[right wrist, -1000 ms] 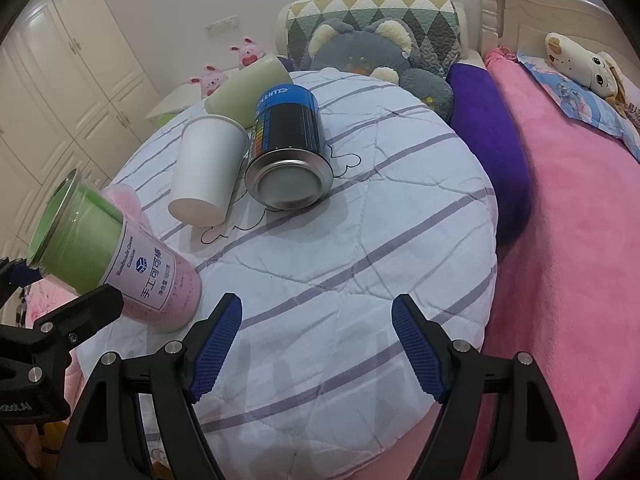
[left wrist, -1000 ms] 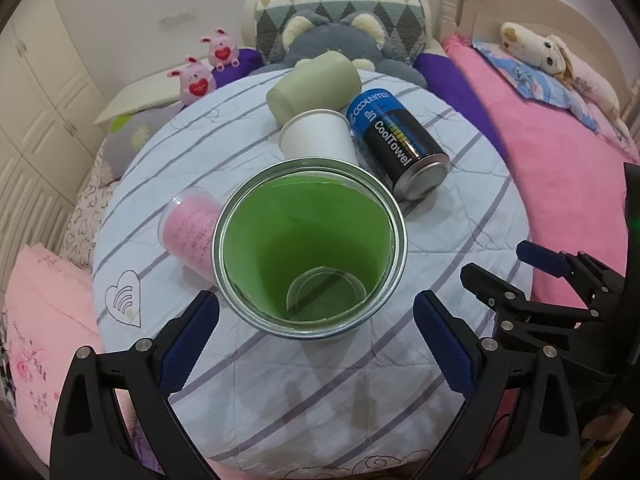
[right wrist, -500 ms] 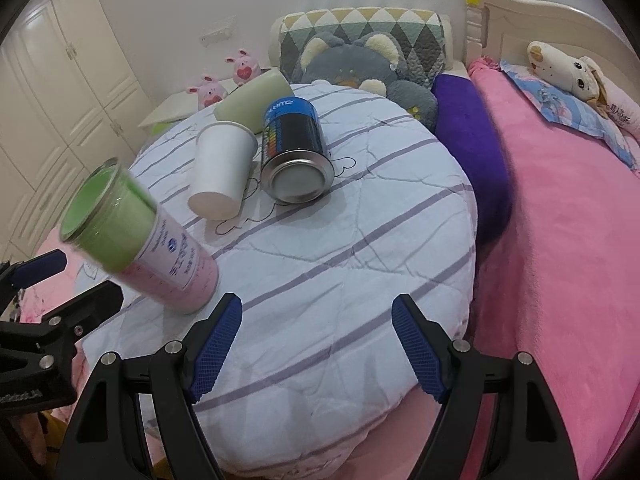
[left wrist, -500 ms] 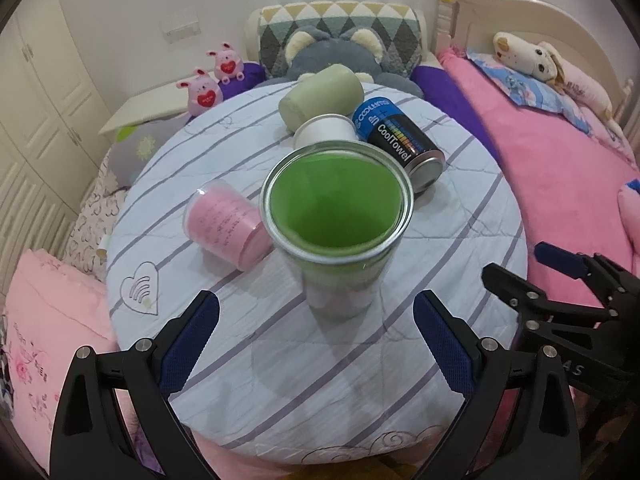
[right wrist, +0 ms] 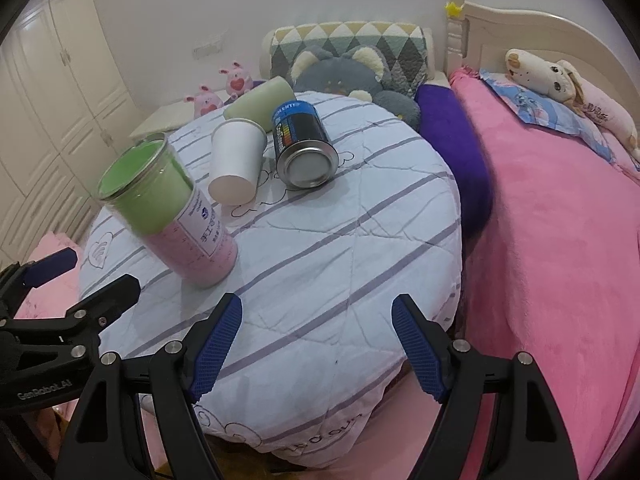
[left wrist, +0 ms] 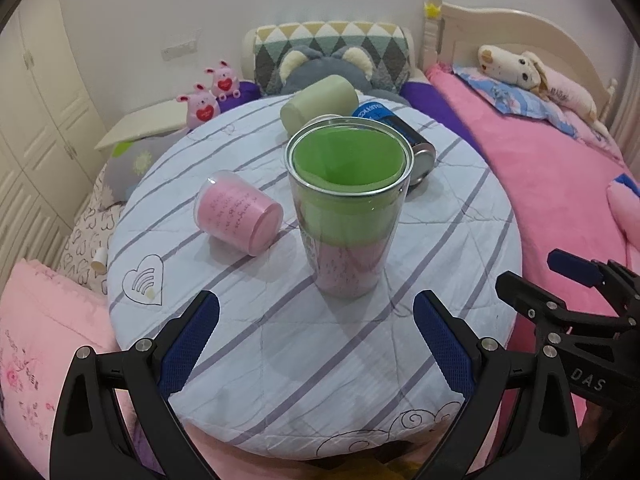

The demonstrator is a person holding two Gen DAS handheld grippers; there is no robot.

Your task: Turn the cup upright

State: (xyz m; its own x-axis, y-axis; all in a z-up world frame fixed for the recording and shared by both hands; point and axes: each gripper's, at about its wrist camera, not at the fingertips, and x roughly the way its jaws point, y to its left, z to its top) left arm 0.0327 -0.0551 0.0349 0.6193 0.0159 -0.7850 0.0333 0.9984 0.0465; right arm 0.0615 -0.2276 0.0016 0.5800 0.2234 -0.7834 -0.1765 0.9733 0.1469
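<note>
A clear tumbler with a green and pink lining (left wrist: 346, 204) stands upright, mouth up, on the round quilted table (left wrist: 280, 340); it also shows in the right wrist view (right wrist: 168, 208). My left gripper (left wrist: 316, 344) is open and empty, just short of the tumbler, not touching it. My right gripper (right wrist: 316, 344) is open and empty over the table's front edge, to the right of the tumbler. The left gripper also shows in the right wrist view (right wrist: 72, 280).
A pink cup (left wrist: 240, 212) lies on its side left of the tumbler. A white paper cup (right wrist: 236, 164), a blue can (right wrist: 304, 144) and a pale green cup (right wrist: 260, 98) lie behind. A pink bed (right wrist: 560, 220) is at the right.
The left gripper has drawn back from the tumbler, which now stands free and upright on the table. The right gripper has pulled back a little.
</note>
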